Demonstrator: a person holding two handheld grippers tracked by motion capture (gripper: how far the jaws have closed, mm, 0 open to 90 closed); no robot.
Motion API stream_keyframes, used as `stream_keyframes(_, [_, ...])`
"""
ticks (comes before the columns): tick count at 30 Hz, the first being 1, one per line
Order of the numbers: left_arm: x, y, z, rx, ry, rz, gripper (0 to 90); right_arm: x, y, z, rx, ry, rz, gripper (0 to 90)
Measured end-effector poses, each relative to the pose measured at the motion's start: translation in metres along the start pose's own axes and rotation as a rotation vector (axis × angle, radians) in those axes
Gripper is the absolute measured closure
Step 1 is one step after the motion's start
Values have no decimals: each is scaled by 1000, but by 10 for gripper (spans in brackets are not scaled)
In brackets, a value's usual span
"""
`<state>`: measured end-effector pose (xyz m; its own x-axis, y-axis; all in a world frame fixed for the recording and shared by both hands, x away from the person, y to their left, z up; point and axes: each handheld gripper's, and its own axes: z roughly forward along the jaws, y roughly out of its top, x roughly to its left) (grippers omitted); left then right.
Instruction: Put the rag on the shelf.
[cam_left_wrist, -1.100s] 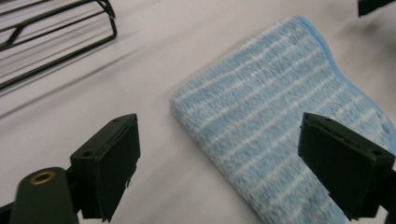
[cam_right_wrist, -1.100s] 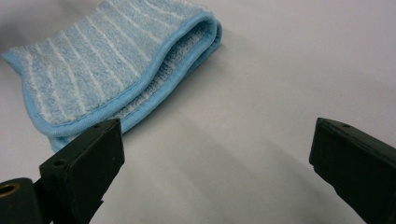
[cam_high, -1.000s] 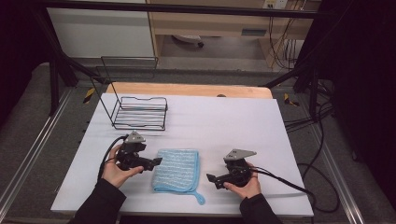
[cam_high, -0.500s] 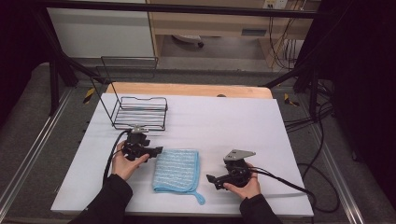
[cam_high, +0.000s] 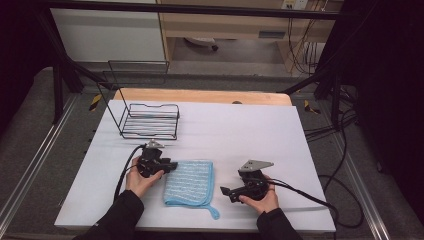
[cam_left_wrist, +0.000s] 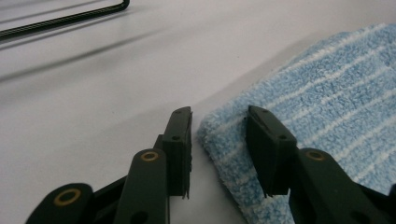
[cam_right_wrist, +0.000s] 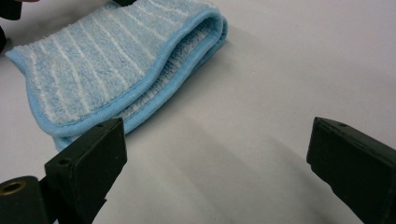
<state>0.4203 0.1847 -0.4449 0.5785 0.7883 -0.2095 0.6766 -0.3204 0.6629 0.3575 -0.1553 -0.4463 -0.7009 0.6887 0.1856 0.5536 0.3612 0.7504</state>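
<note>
Left gripper (cam_left_wrist: 218, 140) now shifted up to the far left corner of the folded blue towel (cam_high: 190, 181) (lying flat at the table's (cam_high: 240, 130) near edge), jaws apart astride that corner. Probably about to pinch. Right gripper (cam_right_wrist: 217, 158) wide open beside it.

both forearms in dark long sleeves, cuffs at the wrists. left gripper (cam_high: 172, 165) black, chunky body, small grey plate on top, black cable looping off its back. right gripper (cam_high: 224, 190) black too, grey three-cornered plate on top, long black cable trailing off to the side. in the left gripper view (cam_left_wrist: 218, 140) the jaws are flat matte black blocks with small screw holes, on black link arms with brass-ringed pivots. right gripper view (cam_right_wrist: 217, 144): same square black blocks, one brass pivot at the corner.
</note>
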Motion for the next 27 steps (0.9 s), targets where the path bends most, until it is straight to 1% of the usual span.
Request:
stream_keyframes(3, [0, -1, 0, -1, -12, -1, 651, -1, 1, 0, -6, 4, 2, 56])
stream_keyframes(6, [-1, -1, 1, 1, -21, -12, 692, -2, 2, 0, -13, 1, 8, 54])
stream_keyframes(10, [0, -1, 1, 2, -31, -18, 733, -5, 7, 1, -44, 3, 41, 46])
stream_keyframes(13, [0, -1, 2, 1, -34, -19, 753, -6, 14, 3, -58, -5, 49, 31])
stream_keyframes(16, [-1, -2, 2, -1, -29, -11, 758, -5, 23, 9, -71, -16, 41, 25])
stream_keyframes(18, [-2, -2, 2, -6, -23, 2, 759, -3, 29, 14, -61, -34, 46, 30])
stream_keyframes(19, [-2, -3, 2, -8, -23, 7, 760, -2, 32, 16, -58, -31, 43, 30])
stream_keyframes(20, [-2, -3, 2, -10, -21, 8, 760, -1, 35, 19, -63, -19, 42, 34])
stream_keyframes(22, [-3, -3, 2, -11, -18, 14, 760, 0, 42, 24, -79, -9, 50, 78])
stream_keyframes(24, [-3, -3, 2, -13, -18, 15, 759, -1, 49, 31, -88, 7, 79, 110])
stream_keyframes(25, [-3, -3, 2, -14, -17, 16, 760, -2, 52, 35, -86, 7, 100, 119])
stream_keyframes(27, [-3, -4, 2, -16, -14, 23, 759, -5, 56, 44, -85, 11, 121, 156])
